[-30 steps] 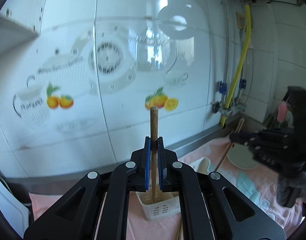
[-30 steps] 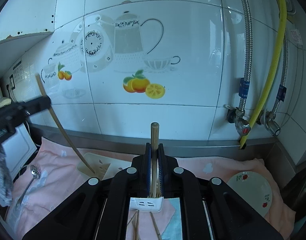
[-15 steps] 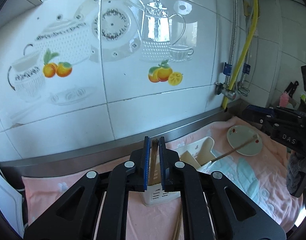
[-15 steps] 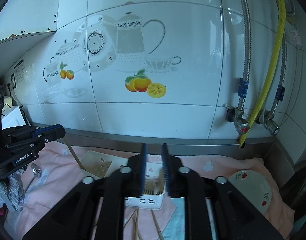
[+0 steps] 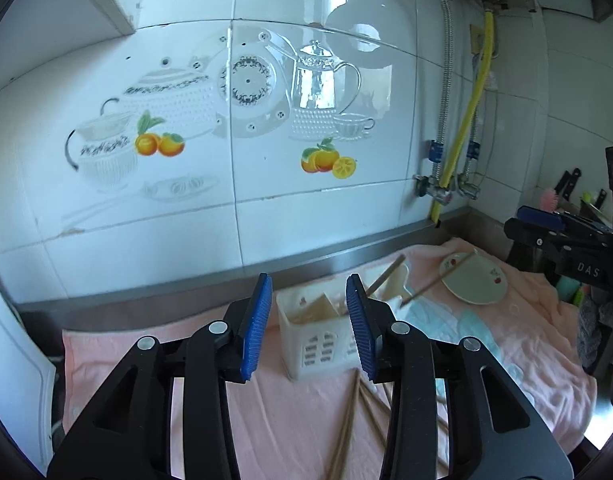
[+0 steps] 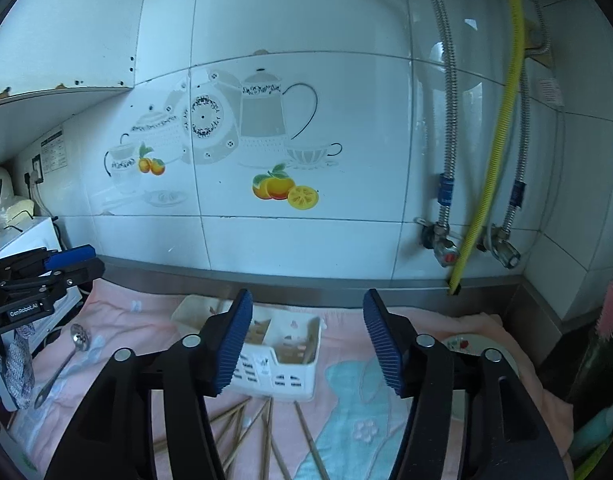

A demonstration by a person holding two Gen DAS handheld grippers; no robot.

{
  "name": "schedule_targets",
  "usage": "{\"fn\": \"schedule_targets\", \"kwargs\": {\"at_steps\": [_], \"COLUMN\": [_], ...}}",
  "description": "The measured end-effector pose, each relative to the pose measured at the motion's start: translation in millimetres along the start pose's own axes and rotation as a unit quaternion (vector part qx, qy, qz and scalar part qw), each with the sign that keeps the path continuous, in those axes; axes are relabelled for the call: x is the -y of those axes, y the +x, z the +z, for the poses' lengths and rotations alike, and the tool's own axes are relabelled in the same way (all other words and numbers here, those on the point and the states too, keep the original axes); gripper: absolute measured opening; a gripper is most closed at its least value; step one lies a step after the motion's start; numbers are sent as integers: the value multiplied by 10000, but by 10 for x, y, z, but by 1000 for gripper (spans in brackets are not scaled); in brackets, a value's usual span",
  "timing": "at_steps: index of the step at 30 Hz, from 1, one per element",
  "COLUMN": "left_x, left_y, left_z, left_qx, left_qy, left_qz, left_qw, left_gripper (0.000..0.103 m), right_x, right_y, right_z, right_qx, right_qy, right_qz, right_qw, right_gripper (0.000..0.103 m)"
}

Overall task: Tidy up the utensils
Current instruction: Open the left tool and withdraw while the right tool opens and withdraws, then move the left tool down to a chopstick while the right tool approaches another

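A white slotted utensil basket (image 5: 318,344) (image 6: 282,364) stands on the pink towel (image 5: 146,360) near the tiled wall. Wooden chopsticks (image 5: 384,274) lean out of its far side. More loose chopsticks (image 5: 352,420) (image 6: 262,428) lie on the towel in front of it. My left gripper (image 5: 308,320) hovers just before the basket, its jaws opening with nothing between the blue pads. My right gripper (image 6: 308,340) is over the basket too, jaws opening wider and also empty. Each gripper shows in the other's view: the right gripper (image 5: 546,236), the left gripper (image 6: 54,272).
A small plate (image 5: 474,280) (image 6: 462,344) with red fruit print lies on the towel at the right. A metal spoon (image 6: 64,360) lies at the left. Pipes and a yellow hose (image 6: 486,184) run down the back-right corner. A white appliance (image 6: 22,236) stands at far left.
Each gripper was shut on an upright chopstick a second ago. Both came down toward the basket and opened; the chopsticks have left the jaws and now rest in the basket.
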State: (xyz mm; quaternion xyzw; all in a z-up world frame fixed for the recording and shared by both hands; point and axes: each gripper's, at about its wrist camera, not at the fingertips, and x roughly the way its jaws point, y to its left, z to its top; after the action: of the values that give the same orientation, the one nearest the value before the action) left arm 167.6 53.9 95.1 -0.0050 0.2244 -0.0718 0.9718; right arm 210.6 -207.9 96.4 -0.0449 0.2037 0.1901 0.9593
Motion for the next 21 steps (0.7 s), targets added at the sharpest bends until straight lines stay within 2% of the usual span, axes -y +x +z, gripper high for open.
{"fn": "schedule_targets", "kwargs": {"at_steps": [8, 12, 17, 21], "left_x": [-27, -9, 0, -32], "left_y": [-263, -330, -286, -147], "left_z": [-468, -716, -1048, -1304], "left_qx": [-161, -290, -599, -998], "left_qy": [-158, -134, -32, -26], "left_qz": [-159, -235, -257, -407], "left_qw": [9996, 9992, 9979, 9942], "left_gripper": [39, 39, 39, 39], "right_x": [-31, -69, -132, -154], "right_y": [-400, -555, -669, -712], "right_z": [-346, -543, -805, -1023], "right_qx": [15, 1, -105, -222], "right_qy": [-35, -33, -64, -45], "right_qz": [62, 109, 155, 198], "right_qw": [10000, 9999, 9998, 9995], "right_gripper": [68, 71, 71, 71]}}
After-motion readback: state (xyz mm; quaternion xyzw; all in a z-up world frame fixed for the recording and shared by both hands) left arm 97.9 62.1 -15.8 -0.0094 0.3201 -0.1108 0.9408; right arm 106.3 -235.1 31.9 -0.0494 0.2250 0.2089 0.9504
